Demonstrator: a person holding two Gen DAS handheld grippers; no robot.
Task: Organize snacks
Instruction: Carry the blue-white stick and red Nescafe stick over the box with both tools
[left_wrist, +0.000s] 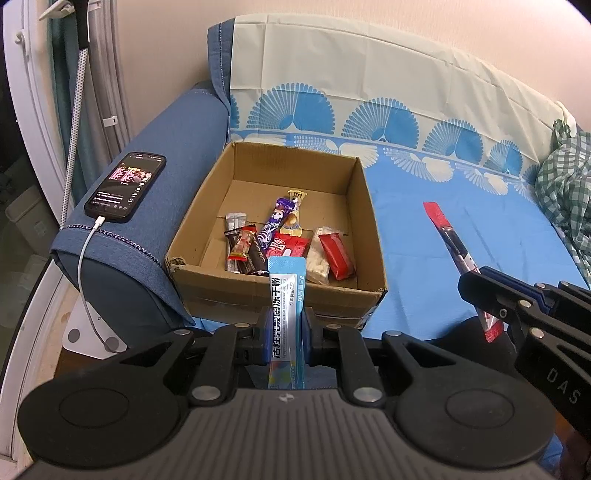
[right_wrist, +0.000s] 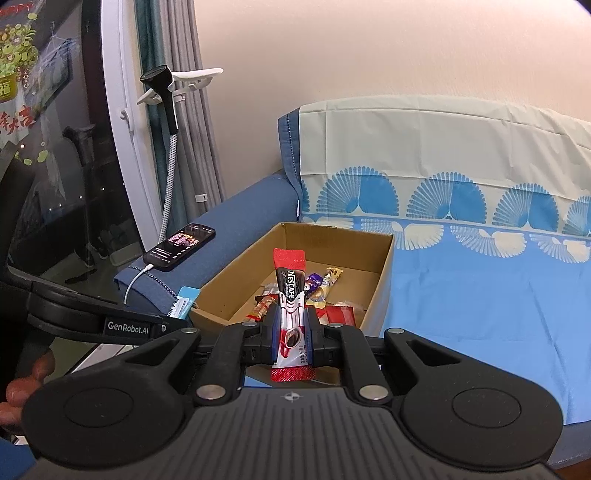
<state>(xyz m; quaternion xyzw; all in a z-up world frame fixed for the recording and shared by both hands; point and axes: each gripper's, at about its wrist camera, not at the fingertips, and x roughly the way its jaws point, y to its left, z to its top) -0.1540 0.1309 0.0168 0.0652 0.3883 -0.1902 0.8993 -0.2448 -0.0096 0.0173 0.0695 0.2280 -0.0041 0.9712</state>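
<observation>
Left gripper (left_wrist: 284, 325) clamps blue sachet (left_wrist: 286, 291) | right gripper (right_wrist: 291, 334) clamps Nescafé stick (right_wrist: 290, 295) | both short of cardboard box (left_wrist: 192, 266) | risk: early release drops sachets outside near wall.

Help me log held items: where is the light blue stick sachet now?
Left wrist view, centre: the light blue stick sachet is clamped upright in the left gripper, just before the cardboard box's near wall.

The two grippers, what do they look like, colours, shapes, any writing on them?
Both are black plastic linkage tools with silver rivets, round discs either side and a ribbed grey base. The left gripper and right gripper have blue finger pads. One side reads GenRobot.AI, another DAS. No cables show.
</observation>
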